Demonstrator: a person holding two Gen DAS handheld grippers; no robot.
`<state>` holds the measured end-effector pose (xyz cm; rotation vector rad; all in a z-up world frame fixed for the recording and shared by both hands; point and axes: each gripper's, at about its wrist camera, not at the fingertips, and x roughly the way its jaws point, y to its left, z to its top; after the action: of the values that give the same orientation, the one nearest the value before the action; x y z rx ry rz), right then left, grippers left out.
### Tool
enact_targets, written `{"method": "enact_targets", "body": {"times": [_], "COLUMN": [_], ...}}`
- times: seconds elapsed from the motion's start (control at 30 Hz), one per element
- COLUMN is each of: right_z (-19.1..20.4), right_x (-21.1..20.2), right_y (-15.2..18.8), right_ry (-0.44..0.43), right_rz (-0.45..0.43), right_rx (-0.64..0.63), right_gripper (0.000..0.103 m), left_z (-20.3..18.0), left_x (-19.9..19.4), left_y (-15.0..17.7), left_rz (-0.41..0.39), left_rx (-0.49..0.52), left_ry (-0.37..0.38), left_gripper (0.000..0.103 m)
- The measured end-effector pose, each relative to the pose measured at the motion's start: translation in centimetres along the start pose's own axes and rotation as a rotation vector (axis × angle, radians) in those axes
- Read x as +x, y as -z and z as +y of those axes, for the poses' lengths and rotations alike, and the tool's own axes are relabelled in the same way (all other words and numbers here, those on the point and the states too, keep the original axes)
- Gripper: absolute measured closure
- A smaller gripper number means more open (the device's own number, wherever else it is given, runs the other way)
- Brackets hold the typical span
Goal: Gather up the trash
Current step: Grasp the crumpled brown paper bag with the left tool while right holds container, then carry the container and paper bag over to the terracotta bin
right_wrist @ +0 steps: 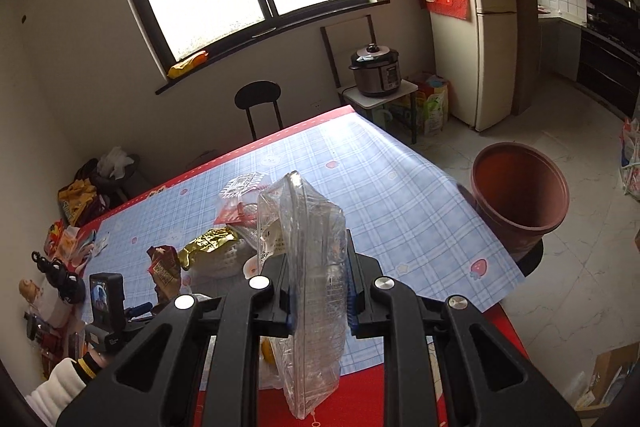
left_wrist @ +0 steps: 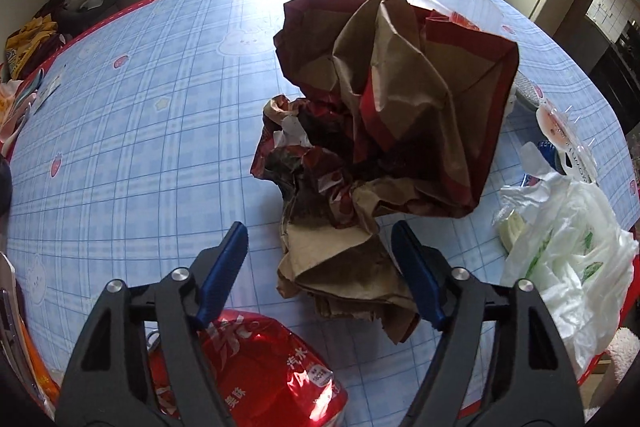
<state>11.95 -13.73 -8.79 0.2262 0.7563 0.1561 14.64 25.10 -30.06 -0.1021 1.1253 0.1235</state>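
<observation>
Your left gripper (left_wrist: pixel 318 269) has its jaws open around the near flap of the crumpled brown-and-red paper bag (left_wrist: pixel 384 115) lying mid-tabletop (left_wrist: pixel 140 115), light, soft and likely to crush, so pinch a thick fold, while your right gripper (right_wrist: pixel 320 291) has its jaws clamped on a crinkly clear plastic clamshell (right_wrist: pixel 308 267).

Counts: two grippers in use, left gripper (left_wrist: pixel 320 247) and right gripper (right_wrist: pixel 318 267). One crumpled paper bag (left_wrist: pixel 384 131), one white plastic bag (left_wrist: pixel 568 263), one red foil pack (left_wrist: pixel 256 367). One clear plastic container (right_wrist: pixel 308 267), one gold foil wrapper (right_wrist: pixel 208 245). One brown bin (right_wrist: pixel 520 195), one fridge (right_wrist: pixel 476 27), one pressure cooker (right_wrist: pixel 376 69), one black chair (right_wrist: pixel 258 103), one table (right_wrist: pixel 400 195).
</observation>
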Motion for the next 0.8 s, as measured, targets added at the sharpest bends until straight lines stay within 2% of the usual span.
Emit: {"method": "enact_targets", "body": {"times": [0.03, 0.13, 0.3, 0.53, 0.7, 0.8], "right_z": [-0.1, -0.3, 0.0, -0.2, -1.2, -2.4], "right_x": [-0.2, -0.7, -1.0, -1.3, -1.4, -1.9], "right_y": [0.0, 0.0, -0.5, -1.7, -2.5, -3.0], "right_ry": [0.006, 0.014, 0.011, 0.014, 0.048, 0.081], "right_rz": [-0.003, -0.011, -0.029, -0.065, -0.082, -0.104], "right_rx": [0.003, 0.006, -0.006, -0.002, 0.028, 0.047], "right_gripper": [0.084, 0.084, 0.084, 0.084, 0.084, 0.084], "left_z": [0.0, 0.2, 1.8, 3.9, 2.8, 0.9], "left_x": [0.2, 0.0, -3.0, -11.1, -14.9, -16.0], "left_y": [0.0, 0.2, 0.9, 1.2, 1.7, 1.5], "left_rz": [0.002, -0.015, -0.099, -0.268, -0.34, -0.359], "left_rx": [-0.003, -0.026, -0.078, -0.146, -0.142, -0.107], "left_ry": [0.0, 0.007, 0.046, 0.083, 0.152, 0.202], "left_gripper": [0.051, 0.055, 0.057, 0.057, 0.056, 0.056]}}
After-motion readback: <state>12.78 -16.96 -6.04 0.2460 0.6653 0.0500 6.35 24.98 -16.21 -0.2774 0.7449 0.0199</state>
